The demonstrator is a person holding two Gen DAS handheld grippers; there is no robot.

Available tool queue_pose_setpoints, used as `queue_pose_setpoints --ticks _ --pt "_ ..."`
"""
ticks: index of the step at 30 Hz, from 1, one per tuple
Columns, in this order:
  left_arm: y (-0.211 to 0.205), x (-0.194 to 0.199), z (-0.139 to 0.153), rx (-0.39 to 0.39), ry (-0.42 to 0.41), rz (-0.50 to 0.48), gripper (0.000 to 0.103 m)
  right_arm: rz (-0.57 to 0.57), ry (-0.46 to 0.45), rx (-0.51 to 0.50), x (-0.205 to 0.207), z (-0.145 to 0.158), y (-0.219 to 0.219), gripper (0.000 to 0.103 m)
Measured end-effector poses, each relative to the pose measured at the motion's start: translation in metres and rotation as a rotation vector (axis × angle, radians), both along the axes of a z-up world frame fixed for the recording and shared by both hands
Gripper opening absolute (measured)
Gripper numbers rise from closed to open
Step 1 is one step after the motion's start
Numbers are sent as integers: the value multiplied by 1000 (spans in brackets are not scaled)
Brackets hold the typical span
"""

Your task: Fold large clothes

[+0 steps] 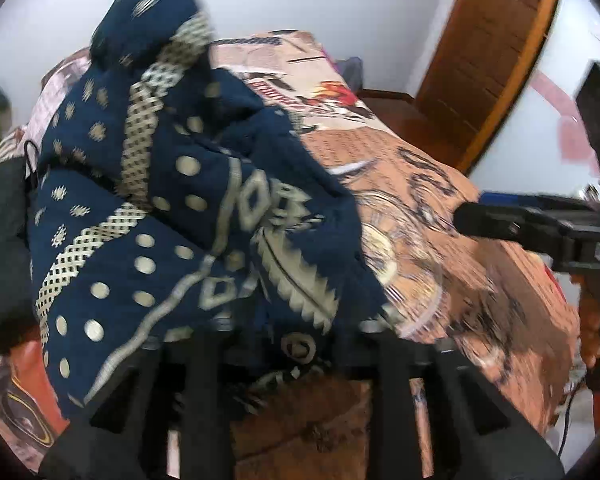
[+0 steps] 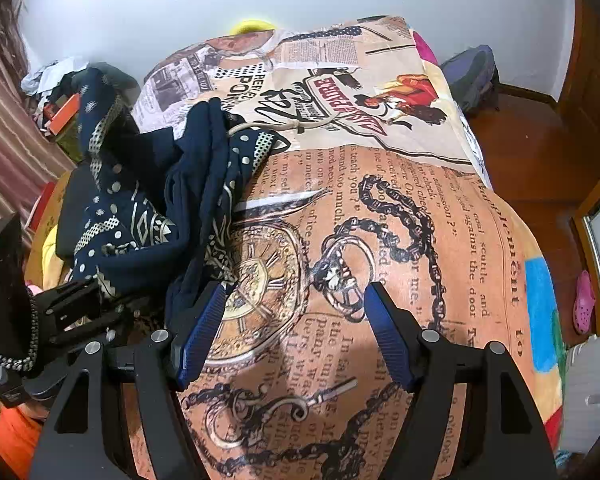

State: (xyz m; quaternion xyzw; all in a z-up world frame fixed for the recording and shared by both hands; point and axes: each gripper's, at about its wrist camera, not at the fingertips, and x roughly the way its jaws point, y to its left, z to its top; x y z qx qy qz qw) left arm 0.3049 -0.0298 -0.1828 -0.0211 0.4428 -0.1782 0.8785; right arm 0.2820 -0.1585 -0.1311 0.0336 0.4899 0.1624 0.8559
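A large navy garment (image 1: 172, 200) with cream dots and lattice bands lies bunched on the bed and fills the left wrist view. It drapes over my left gripper (image 1: 296, 344), whose fingertips are hidden under the cloth. In the right wrist view the garment (image 2: 148, 208) is heaped at the left of the bed. My right gripper (image 2: 296, 312) is open and empty just above the bedspread, its left blue pad (image 2: 198, 332) beside the garment's edge. The right gripper also shows in the left wrist view (image 1: 496, 224) at the right.
The bed carries a printed bedspread (image 2: 380, 240) with a pocket watch, chain and newsprint. A black cushion (image 2: 72, 216) lies under the garment at the left. A wooden door (image 1: 488, 52) and wood floor (image 2: 532, 148) are at the right. A bag (image 2: 472, 76) sits beyond the bed.
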Motion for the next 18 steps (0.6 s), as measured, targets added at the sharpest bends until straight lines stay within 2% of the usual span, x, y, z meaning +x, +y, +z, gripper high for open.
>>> queue_pose_setpoints --ticks 4,7,11,13,18 --pt "-2 -25 16 77 -56 -39 51 21 -30 13 -7 11 6 68" --pt "7 -38 29 86 -73 -30 53 43 -56 28 -11 20 15 68" --pt "33 -53 52 90 -127 26 56 90 -92 44 -12 34 35 68" --pt "49 -57 63 88 -167 65 63 110 -101 50 -12 36 45 68" --pt "90 -52 75 122 -226 187 68 167 -76 77 2 30 79 68"
